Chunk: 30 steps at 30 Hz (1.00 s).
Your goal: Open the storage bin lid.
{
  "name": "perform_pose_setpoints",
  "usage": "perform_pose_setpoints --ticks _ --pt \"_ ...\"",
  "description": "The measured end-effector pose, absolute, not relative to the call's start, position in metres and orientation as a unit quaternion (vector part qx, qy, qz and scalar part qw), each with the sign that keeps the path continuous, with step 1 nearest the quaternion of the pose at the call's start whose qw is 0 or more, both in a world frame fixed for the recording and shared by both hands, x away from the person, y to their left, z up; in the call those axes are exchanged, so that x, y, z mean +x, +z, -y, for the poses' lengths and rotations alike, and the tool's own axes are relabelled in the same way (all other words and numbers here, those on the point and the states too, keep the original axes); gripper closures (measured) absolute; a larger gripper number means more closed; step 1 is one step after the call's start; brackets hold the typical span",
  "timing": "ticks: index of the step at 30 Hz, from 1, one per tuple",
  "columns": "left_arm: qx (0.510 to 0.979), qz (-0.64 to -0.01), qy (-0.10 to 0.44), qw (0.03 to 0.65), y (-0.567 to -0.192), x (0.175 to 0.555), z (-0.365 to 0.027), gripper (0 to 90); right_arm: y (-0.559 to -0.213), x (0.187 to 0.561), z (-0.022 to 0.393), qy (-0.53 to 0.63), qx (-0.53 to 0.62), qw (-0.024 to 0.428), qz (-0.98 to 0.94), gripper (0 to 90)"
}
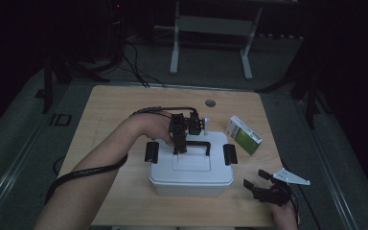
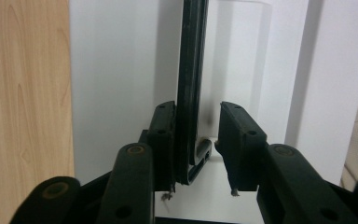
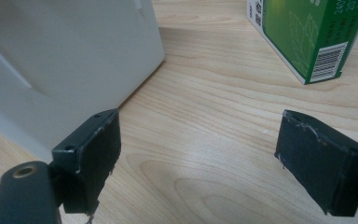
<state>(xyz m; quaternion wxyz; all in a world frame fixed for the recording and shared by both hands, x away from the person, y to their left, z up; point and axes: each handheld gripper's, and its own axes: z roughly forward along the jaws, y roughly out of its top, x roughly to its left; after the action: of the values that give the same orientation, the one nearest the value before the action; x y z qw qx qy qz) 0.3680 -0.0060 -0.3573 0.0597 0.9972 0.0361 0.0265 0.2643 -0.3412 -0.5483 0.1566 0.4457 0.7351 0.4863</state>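
My left hand-held gripper (image 1: 181, 146) hangs over the white box (image 1: 191, 179), which sits in the middle of the tabletop (image 1: 110, 110), near its front edge. The box's black handle (image 1: 199, 143) lies along the lid, its long axis running left to right across the tabletop. In the left gripper view the handle (image 2: 191, 70) runs straight away from the camera; one jaw lies against its side, while the other stands clear of it with a gap, so I call this gripper released, with the handle between the jaws. A black latch (image 1: 152, 151) sits at the left end of the lid and another (image 1: 230, 154) at the right end.

My right hand-held gripper (image 1: 256, 179) rests near the front right corner of the tabletop, jaws wide apart and holding nothing, just beside the box's right wall (image 3: 65, 60). Bare wood lies between this gripper and the green carton (image 1: 243, 135), which lies tilted behind the box's right end. There is open room on the left side of the tabletop.
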Motion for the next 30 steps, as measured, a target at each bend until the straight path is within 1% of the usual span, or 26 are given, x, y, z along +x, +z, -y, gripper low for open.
perform_pose_setpoints --ticks 2,4,7,8,13,14,22,30 --pt "0.998 -0.035 0.023 0.055 -0.3580 0.3669 0.0079 72.5 -0.5482 0.2642 0.3420 0.487 0.447 0.157 -0.734 13.7" --pt "0.998 -0.038 0.024 0.050 -0.3583 0.3669 0.0096 77.3 -0.5482 0.2642 0.3423 0.487 0.447 0.156 -0.733 13.7" --pt "0.999 -0.033 0.020 0.038 -0.3600 0.3669 0.0124 78.6 -0.5484 0.2643 0.3421 0.487 0.447 0.156 -0.734 13.7" --pt "0.998 -0.037 0.017 0.039 -0.3607 0.3669 0.0128 81.0 -0.5485 0.2643 0.3420 0.487 0.446 0.156 -0.734 13.7" --pt "0.999 -0.035 0.013 0.035 -0.3613 0.3671 0.0151 82.4 -0.5483 0.2640 0.3427 0.489 0.448 0.154 -0.733 13.7" --pt "0.999 -0.035 0.005 0.036 -0.3611 0.3668 0.0148 82.9 -0.5484 0.2640 0.3427 0.488 0.447 0.155 -0.733 13.8" --pt "0.999 -0.031 -0.003 0.044 -0.3598 0.3682 0.0132 83.7 -0.5483 0.2641 0.3425 0.489 0.447 0.155 -0.733 13.8" --pt "0.998 -0.037 -0.003 0.052 -0.3531 0.3707 0.0082 83.9 -0.5489 0.2638 0.3429 0.489 0.447 0.154 -0.733 13.7"
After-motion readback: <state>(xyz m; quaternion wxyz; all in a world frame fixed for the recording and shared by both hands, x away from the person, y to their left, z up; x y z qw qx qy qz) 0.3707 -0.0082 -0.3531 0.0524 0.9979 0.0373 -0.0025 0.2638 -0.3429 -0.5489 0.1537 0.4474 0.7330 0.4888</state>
